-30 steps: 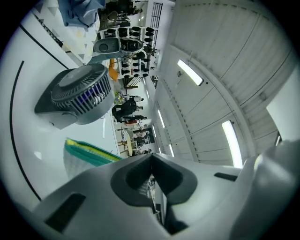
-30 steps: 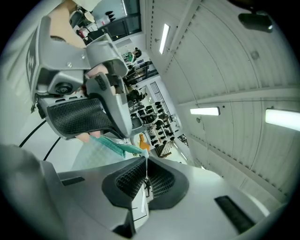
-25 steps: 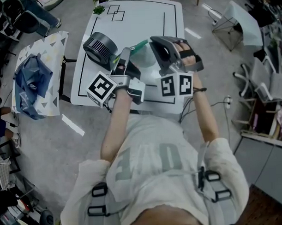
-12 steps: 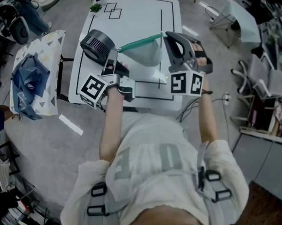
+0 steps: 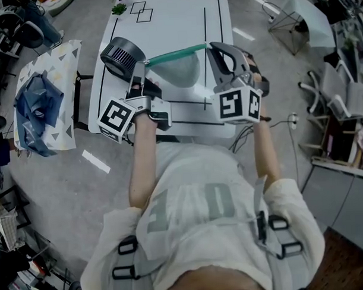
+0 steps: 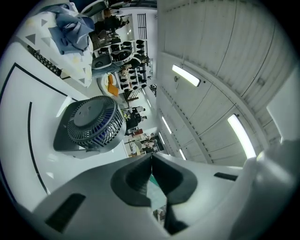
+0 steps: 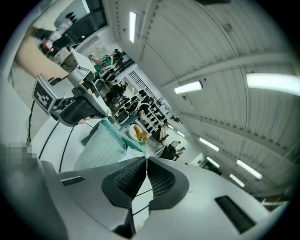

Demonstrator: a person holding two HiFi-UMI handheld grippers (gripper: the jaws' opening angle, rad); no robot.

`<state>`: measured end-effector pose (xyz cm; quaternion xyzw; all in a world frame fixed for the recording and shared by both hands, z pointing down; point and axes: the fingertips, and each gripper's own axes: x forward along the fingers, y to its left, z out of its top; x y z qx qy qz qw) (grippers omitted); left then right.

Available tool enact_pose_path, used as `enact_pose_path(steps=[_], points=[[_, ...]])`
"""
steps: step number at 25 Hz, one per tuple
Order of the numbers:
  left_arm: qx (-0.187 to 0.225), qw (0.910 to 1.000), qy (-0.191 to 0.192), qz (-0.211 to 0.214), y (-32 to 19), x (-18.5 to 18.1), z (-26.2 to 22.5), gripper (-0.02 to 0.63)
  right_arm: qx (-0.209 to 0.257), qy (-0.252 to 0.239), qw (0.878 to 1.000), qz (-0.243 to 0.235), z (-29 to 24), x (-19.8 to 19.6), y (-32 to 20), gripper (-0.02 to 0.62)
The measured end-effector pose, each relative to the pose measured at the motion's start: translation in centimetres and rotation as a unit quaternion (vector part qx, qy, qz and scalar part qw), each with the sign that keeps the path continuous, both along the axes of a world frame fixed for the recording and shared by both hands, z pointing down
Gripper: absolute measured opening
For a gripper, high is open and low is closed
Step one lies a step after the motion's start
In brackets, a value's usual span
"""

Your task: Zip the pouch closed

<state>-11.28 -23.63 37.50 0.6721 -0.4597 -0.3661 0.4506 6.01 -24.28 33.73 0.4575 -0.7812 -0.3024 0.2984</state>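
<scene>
A pale mesh pouch (image 5: 186,69) with a green zipper band (image 5: 175,53) hangs stretched above the white table (image 5: 165,20). My left gripper (image 5: 144,64) is shut on the band's left end, and green fabric (image 6: 153,187) shows behind its closed jaws (image 6: 151,157). At the band's right end, my right gripper (image 5: 209,47) is shut on the zipper pull. In the right gripper view the jaws (image 7: 146,159) meet on a thin pull tab. The pouch (image 7: 101,145) runs from there away to the left gripper (image 7: 105,115).
A round grey fan (image 5: 120,54) (image 6: 91,123) lies on the table just left of my left gripper. A small green item (image 5: 118,8) sits at the table's far left corner. A side table with blue cloth (image 5: 34,99) stands at the left, and chairs at the right.
The two grippers have drawn apart, the right one sliding rightward. The pouch, bunched between them before, now hangs taut with its green band straight. Both hands also drifted toward the table's far side.
</scene>
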Motion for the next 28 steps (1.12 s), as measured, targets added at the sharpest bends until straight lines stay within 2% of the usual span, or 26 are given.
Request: enact_pose_path(steps=[3,10,13,22,28], points=[[-0.013,0.9999,0.005,0.0,0.2,-0.3,0.7,0.008,-0.073,-0.042,0.996,0.014,3.3,0.3,-0.3,0.014],[-0.005,0.9998,-0.018,0.01,-0.2,0.0,1.0,0.01,-0.154,-0.095,0.982,0.05,7.9,0.8,-0.8,0.014],[0.009,0.9995,-0.026,0.015,-0.7,0.3,0.1,0.063,-0.168,-0.103,0.978,0.07,9.1,1.7,-1.3,0.014],[0.019,0.9988,-0.041,0.021,-1.2,1.1,-0.2,0.064,-0.169,-0.091,0.972,0.133,12.9,5.0,-2.4,0.015],[0.039,0.9975,-0.052,0.028,-1.3,1.9,-1.6,0.064,-0.185,-0.152,0.958,0.16,13.6,6.2,-2.1,0.02]])
